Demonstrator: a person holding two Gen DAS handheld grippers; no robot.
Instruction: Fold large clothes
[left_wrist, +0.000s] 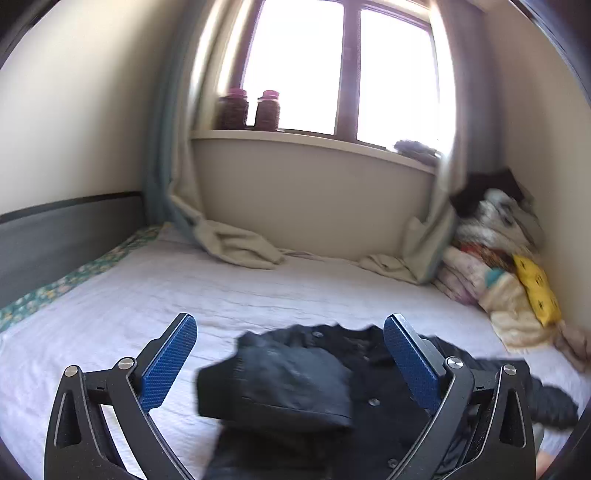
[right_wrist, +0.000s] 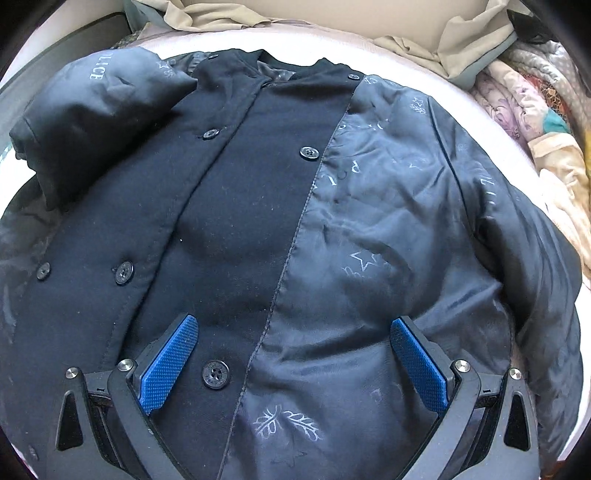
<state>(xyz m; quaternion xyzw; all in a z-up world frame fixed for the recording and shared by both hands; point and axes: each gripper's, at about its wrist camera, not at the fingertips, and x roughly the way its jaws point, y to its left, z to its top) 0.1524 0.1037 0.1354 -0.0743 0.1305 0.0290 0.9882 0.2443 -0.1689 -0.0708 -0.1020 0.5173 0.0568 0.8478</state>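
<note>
A large black coat (right_wrist: 258, 206) with dark buttons lies spread on the bed, its right front panel turned back to show shiny printed lining (right_wrist: 388, 221). One sleeve (right_wrist: 92, 110) is folded in over the coat's upper left. My right gripper (right_wrist: 293, 325) hovers over the coat's lower front, open, blue pads wide apart, nothing between them. In the left wrist view the coat (left_wrist: 369, 387) lies low in the frame with the folded sleeve (left_wrist: 280, 376) on top. My left gripper (left_wrist: 290, 325) is open above it and holds nothing.
The bed (left_wrist: 147, 306) has a pale lilac cover and runs to a wall under a window (left_wrist: 343, 66). Beige curtains (left_wrist: 236, 247) trail onto it. A pile of quilts and clothes (left_wrist: 495, 258) fills the right corner. A grey headboard (left_wrist: 62, 236) stands left.
</note>
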